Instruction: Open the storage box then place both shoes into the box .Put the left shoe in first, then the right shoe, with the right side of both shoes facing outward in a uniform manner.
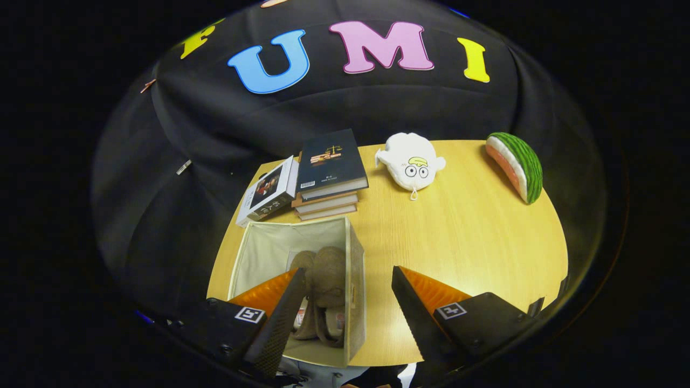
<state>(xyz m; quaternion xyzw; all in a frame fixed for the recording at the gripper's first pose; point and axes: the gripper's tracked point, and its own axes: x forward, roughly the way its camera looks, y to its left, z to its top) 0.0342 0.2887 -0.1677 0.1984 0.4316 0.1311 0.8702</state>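
Note:
An open fabric storage box with pale walls stands on the wooden table, just under and ahead of my left finger. Inside it lie tan-brown shoes, close together; I cannot tell which way each one faces. My gripper hangs above the box's right wall, open, with nothing between its fingers. The left finger covers part of the box's inside; the right finger is over bare table to the right of the box.
Beyond the box are a stack of books and a book leaning beside it. A white plush toy and a watermelon-slice plush lie farther back on the table.

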